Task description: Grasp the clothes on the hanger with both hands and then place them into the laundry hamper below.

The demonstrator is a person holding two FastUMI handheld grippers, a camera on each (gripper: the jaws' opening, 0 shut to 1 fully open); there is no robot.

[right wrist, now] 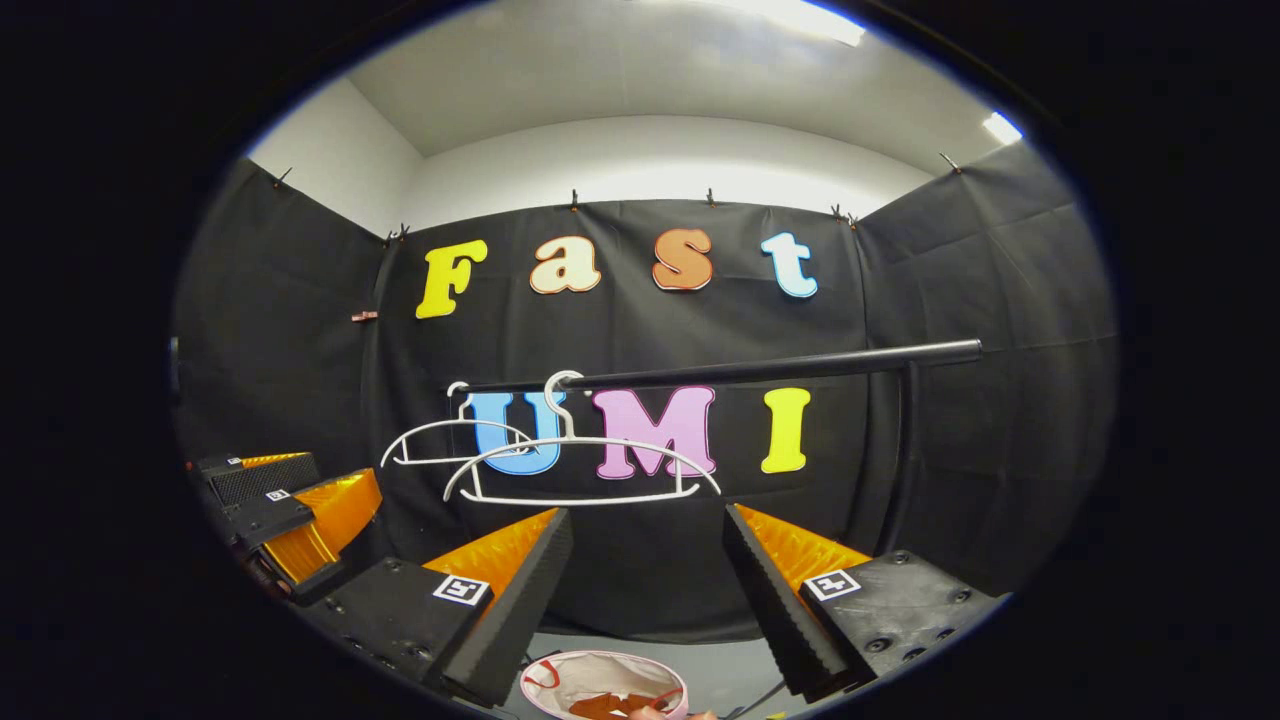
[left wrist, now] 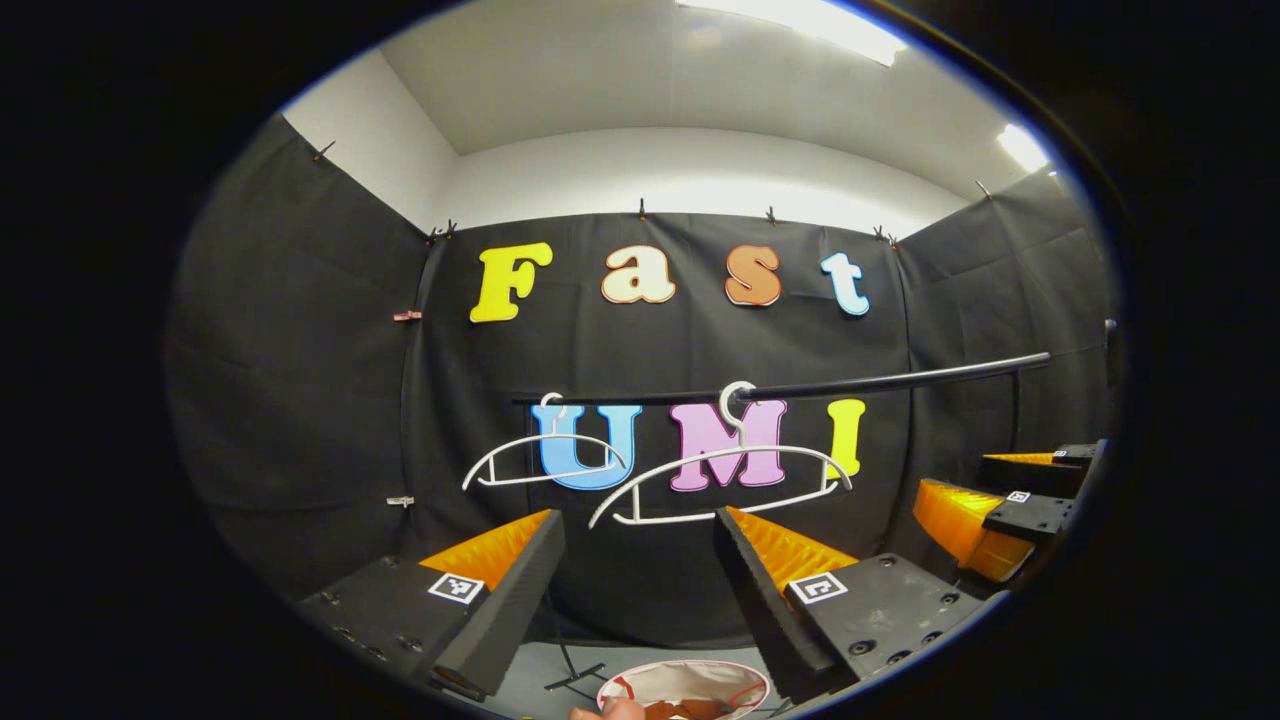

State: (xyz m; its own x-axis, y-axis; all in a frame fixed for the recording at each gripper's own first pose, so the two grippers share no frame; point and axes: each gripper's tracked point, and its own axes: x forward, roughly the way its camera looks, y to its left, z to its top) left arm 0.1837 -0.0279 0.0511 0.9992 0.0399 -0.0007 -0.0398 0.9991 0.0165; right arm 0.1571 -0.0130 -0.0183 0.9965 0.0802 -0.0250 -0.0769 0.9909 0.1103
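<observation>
Both grippers spread wide, holding nothing; clothes lie in the hamper below.

Left gripper (left wrist: 636,560) and right gripper (right wrist: 648,555) point level at the booth wall, jaws parted and bare. We see the hamper (left wrist: 745,678) on the floor beneath them, with rust-coloured clothes (right wrist: 612,705) inside; a hand (left wrist: 608,710) shows at its rim. Two white hangers, the near hanger (left wrist: 722,482) and far hanger (left wrist: 545,458), hang bare on the black rail (left wrist: 900,378). We judge the placing step done, nothing left to lift off. To finish well we would keep both jaws parted, draw back level and clear of the near hanger, and check no cloth drapes over the rim.
</observation>
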